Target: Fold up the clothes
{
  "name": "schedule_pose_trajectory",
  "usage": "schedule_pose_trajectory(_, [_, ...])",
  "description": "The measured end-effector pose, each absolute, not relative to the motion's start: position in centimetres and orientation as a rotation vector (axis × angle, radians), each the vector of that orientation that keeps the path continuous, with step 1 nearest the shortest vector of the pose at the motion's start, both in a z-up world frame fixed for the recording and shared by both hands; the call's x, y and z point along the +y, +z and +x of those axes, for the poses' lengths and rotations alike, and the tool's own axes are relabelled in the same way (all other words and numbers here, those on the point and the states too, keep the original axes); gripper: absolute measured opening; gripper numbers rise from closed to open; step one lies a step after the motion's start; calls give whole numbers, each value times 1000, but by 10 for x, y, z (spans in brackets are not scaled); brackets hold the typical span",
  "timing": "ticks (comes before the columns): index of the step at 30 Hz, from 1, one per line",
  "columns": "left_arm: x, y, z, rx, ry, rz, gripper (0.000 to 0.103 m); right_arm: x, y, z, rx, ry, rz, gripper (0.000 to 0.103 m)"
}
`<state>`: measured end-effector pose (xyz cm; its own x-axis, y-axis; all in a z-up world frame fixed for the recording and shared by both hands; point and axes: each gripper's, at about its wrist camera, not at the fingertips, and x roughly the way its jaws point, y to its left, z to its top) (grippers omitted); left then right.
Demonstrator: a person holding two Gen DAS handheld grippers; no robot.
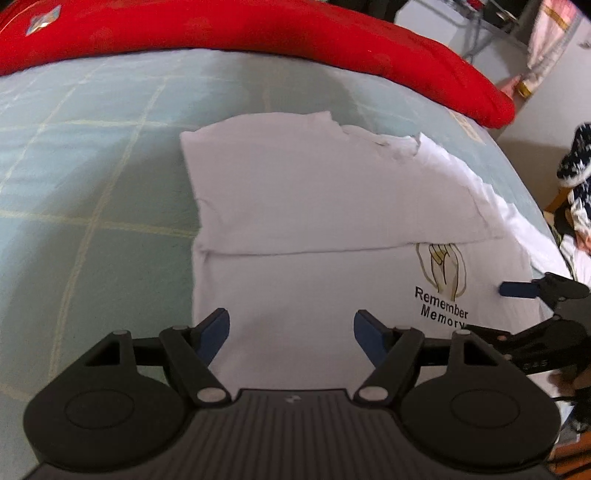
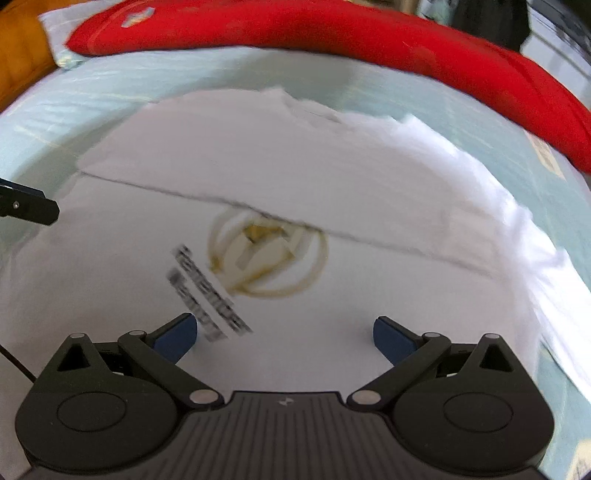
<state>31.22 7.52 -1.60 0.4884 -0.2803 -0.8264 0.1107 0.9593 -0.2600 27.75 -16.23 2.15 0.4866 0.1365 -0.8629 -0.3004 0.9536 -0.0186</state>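
A white T-shirt (image 1: 314, 206) lies on the bed, partly folded, with its upper part laid down over the lower part. A gold emblem and the words "Remember Memory" (image 1: 441, 306) show below the fold edge. My left gripper (image 1: 291, 330) hovers open over the shirt's near left part, nothing between its blue pads. My right gripper (image 2: 285, 334) is open above the same T-shirt (image 2: 295, 177), just below the blurred emblem (image 2: 267, 254). The right gripper's fingertip (image 1: 517, 289) also shows in the left wrist view, at the shirt's right edge.
The bed has a pale green checked sheet (image 1: 92, 177). A red quilt (image 1: 277, 33) runs along the far side and down the right. Beyond the bed's right edge are a grey floor (image 1: 546, 114) and dark patterned clothing (image 1: 578, 173).
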Motion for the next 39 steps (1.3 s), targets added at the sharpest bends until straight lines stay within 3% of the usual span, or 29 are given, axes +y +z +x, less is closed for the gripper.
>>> schedule_pose_trajectory(5, [69, -38, 298, 1093, -269, -75, 74, -183, 17, 251, 1087, 209, -145, 103])
schedule_pose_trajectory(14, [65, -26, 324, 1083, -375, -40, 75, -204, 13, 205, 1167, 76, -30, 103])
schedule_pose_trajectory(30, [55, -13, 325, 1059, -305, -62, 75, -224, 19, 283, 1000, 94, -107, 103])
schedule_pose_trajectory(39, [6, -13, 333, 1071, -290, -62, 75, -262, 7, 245, 1020, 132, 2, 103])
